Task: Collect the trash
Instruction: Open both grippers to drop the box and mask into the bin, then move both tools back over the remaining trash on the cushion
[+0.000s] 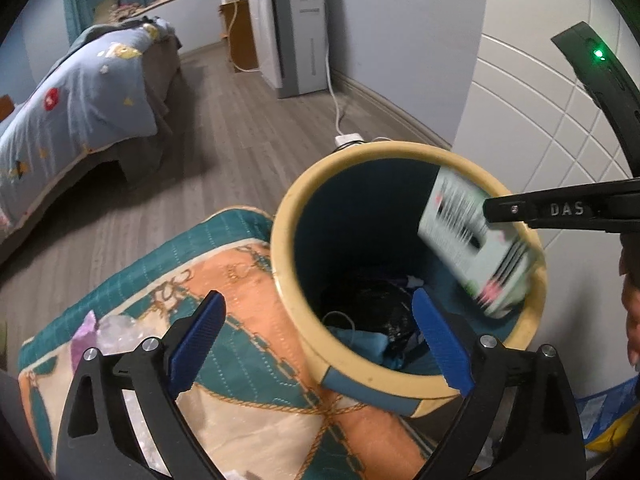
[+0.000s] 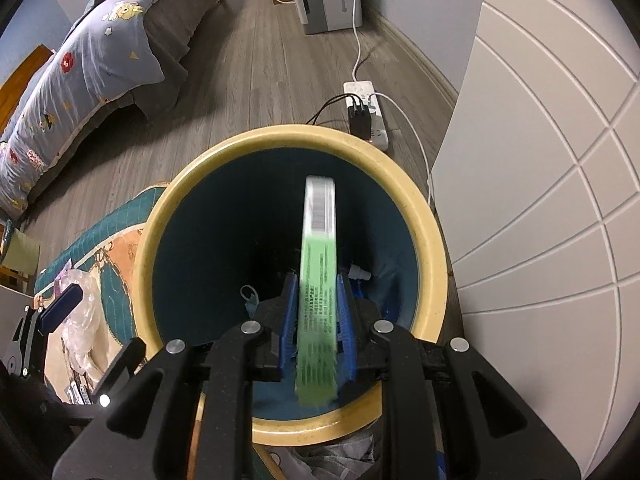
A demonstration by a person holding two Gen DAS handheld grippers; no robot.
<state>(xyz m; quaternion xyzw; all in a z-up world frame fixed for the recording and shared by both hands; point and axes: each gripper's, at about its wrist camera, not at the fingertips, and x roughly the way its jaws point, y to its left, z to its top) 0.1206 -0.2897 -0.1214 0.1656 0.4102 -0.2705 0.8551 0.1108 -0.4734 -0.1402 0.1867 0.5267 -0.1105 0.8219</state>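
A round trash bin (image 1: 400, 384) with a cream rim and dark blue inside stands on the wood floor; it also shows in the right wrist view (image 2: 224, 160). Trash lies at its bottom. My right gripper (image 2: 318, 320) is shut on a flat green and white box (image 2: 318, 264), held edge-up over the bin's mouth. In the left wrist view the same box (image 1: 472, 248) hangs tilted over the bin's right rim, blurred. My left gripper (image 1: 316, 336) is open and empty, just left of the bin above a patterned mat.
A teal and orange quilted mat (image 1: 248, 344) with a clear plastic bag (image 2: 80, 312) lies left of the bin. A white power strip (image 2: 368, 112) with cables sits behind it. A white panelled cabinet (image 2: 552, 184) stands right. A bed (image 1: 80, 92) is at the left.
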